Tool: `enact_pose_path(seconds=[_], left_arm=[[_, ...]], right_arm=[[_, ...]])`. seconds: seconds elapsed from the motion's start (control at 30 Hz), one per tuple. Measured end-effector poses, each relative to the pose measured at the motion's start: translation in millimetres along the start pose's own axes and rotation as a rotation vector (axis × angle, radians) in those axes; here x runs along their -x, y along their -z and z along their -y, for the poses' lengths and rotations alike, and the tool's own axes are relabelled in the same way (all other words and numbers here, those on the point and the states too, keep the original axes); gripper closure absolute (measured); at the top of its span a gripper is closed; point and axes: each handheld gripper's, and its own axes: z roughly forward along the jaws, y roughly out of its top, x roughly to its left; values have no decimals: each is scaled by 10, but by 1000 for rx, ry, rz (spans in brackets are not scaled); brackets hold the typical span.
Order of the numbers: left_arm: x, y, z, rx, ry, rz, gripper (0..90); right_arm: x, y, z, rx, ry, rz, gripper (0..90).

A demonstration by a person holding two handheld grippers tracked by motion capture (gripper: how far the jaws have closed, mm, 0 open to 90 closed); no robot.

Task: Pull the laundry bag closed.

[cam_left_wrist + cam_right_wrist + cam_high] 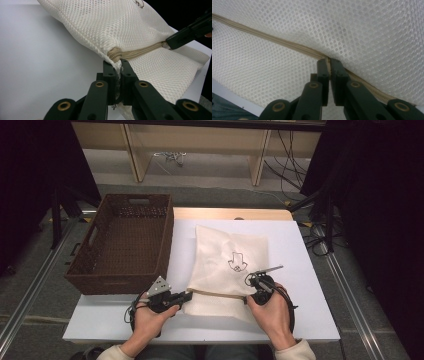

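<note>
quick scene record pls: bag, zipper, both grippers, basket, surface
bag: white mesh bag lying flat on the table, small dark print on top
zipper: beige zipper across the near end
left gripper: shut on the bag's edge at the zipper's left end
right gripper: shut on the zipper, farther along it
basket: brown wicker basket, left of the bag, apart from it
surface: white table

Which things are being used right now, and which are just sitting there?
In use: mesh bag, its zipper, left gripper shut on the bag's corner, right gripper shut on the zipper.
Just sitting: basket, table, cables on the floor.
</note>
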Motion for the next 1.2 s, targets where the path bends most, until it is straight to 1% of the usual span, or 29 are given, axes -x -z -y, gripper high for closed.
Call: enact_pose_path(seconds=[0.03, 0.07, 0.1, 0.13, 0.17, 0.2, 0.23, 0.27, 0.37, 0.43, 0.47, 0.5, 0.53, 0.57, 0.6, 0.63, 0.67, 0.7, 0.73, 0.77, 0.83, 0.87, 0.9, 0.93, 1.0, 1.03, 1.13, 1.17, 1.2], left_arm=[[-4, -1, -2, 0, 0, 3, 855], [-7, -4, -1, 2, 0, 10, 855], [-2, -3, -1, 3, 3, 8, 854], [-5, -5, -2, 3, -3, 11, 855], [-6, -4, -2, 2, 0, 10, 855], [-5, -1, -3, -1, 2, 6, 855], [-6, -3, -1, 3, 0, 9, 855], [-4, -4, 0, 3, 1, 11, 854], [-4, -4, -1, 3, 1, 11, 854], [-1, -3, -1, 3, 2, 10, 854], [-1, -3, -1, 3, 3, 10, 854], [-3, -4, -1, 3, 0, 12, 854], [-4, -4, -1, 4, -1, 12, 855], [-5, -4, -1, 4, 1, 11, 854], [-7, -2, -1, 3, 1, 10, 854], [-4, 0, -2, 2, -1, 5, 855], [-5, 2, -3, 0, 2, 5, 854], [-4, 3, -3, 1, 1, 3, 854], [-4, 1, -2, 0, 1, 5, 854], [-1, 0, -1, -1, 1, 2, 854], [-6, 1, -2, -1, 0, 5, 855], [-9, -1, -2, 1, -1, 10, 855], [-5, 1, -2, -1, -2, 4, 854], [-5, 2, -3, -1, 0, 4, 854], [-5, 3, -4, 0, 1, 3, 854], [-3, 6, -4, -3, 0, 1, 854], [-4, 3, -3, 1, 2, 5, 854], [1, 5, -4, -2, 3, 0, 855], [-1, 2, -3, 1, 2, 4, 854]], right_arm=[[-1, 2, 0, -1, -5, 7, 877], [8, 1, -1, 2, 2, 5, 877], [6, 4, 1, -1, -6, 5, 876], [4, 4, 1, 0, -4, 8, 876], [5, 3, 2, 1, -1, 6, 877], [17, 0, -1, 6, 16, 3, 876], [34, -12, -2, 19, 30, 12, 876], [33, -10, -1, 17, 30, 16, 876], [41, -6, 2, 16, 26, 9, 876], [47, -9, 3, 22, 38, 10, 876], [46, -8, 4, 21, 35, 12, 876], [36, -4, 7, 17, 17, 13, 877], [34, -1, 8, 16, 17, 8, 877], [11, 13, 11, -3, -13, 16, 877], [29, 11, 10, -2, 6, 8, 877], [33, 15, 12, -4, 13, 8, 876], [25, 22, 15, -6, -6, 7, 877], [31, 17, 15, -3, -5, 13, 876], [47, 9, 14, 3, 10, 16, 876], [44, 16, 19, -2, -2, 12, 876], [39, 14, 20, 0, -6, 11, 876], [44, 10, 19, -3, 5, 17, 877], [55, 9, 17, -1, 20, 13, 877], [45, 12, 19, -4, 3, 19, 876], [56, 14, 17, 1, 9, 25, 877], [47, 23, 22, 2, -12, 13, 877], [49, 17, 26, 4, -9, 31, 876], [54, 18, 27, 3, -8, 26, 877], [56, 20, 27, 4, -8, 25, 877]])
